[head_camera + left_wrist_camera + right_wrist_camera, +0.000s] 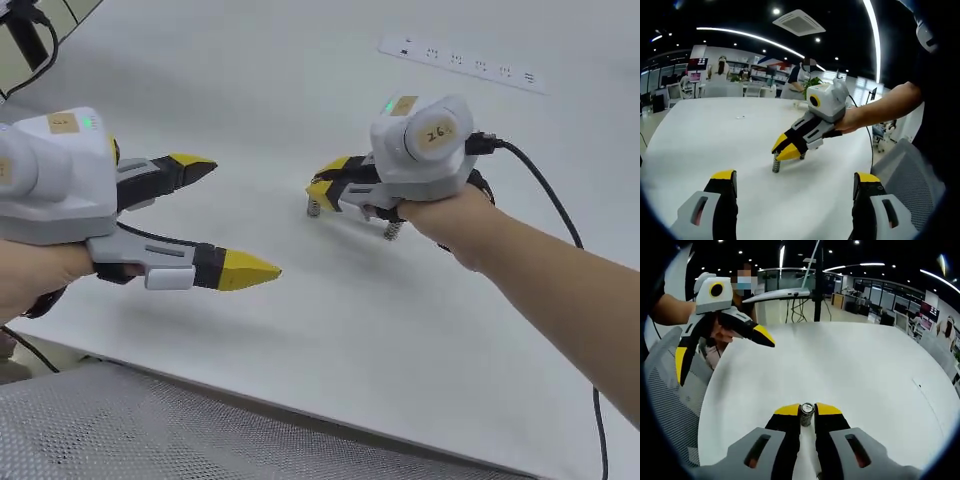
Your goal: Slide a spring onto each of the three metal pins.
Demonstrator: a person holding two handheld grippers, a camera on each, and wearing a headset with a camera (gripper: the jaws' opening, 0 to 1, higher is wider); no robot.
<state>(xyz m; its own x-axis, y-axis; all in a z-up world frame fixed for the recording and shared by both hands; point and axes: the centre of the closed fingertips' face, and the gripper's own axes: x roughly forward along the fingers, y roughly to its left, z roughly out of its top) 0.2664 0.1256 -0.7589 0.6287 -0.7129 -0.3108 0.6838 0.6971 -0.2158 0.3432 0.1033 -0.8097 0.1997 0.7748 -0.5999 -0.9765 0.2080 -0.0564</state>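
Pinching spring (807,415), right tool (322,189); power strip (465,63) behind

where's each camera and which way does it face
Head view: on the head, looking down at the table; left gripper, right gripper and a forearm show.
Left gripper view: on the left gripper, facing the right one; own jaws wide apart.
Right gripper view: faces the left one; own jaws shut on a spring.
All three show that spring.

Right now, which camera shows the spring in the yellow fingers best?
The right gripper view. The spring is close up, pinched between the right gripper's fingers. The left gripper view shows it small, from the side, upright on the table. The head view shows a tiny bit below the fingertips.
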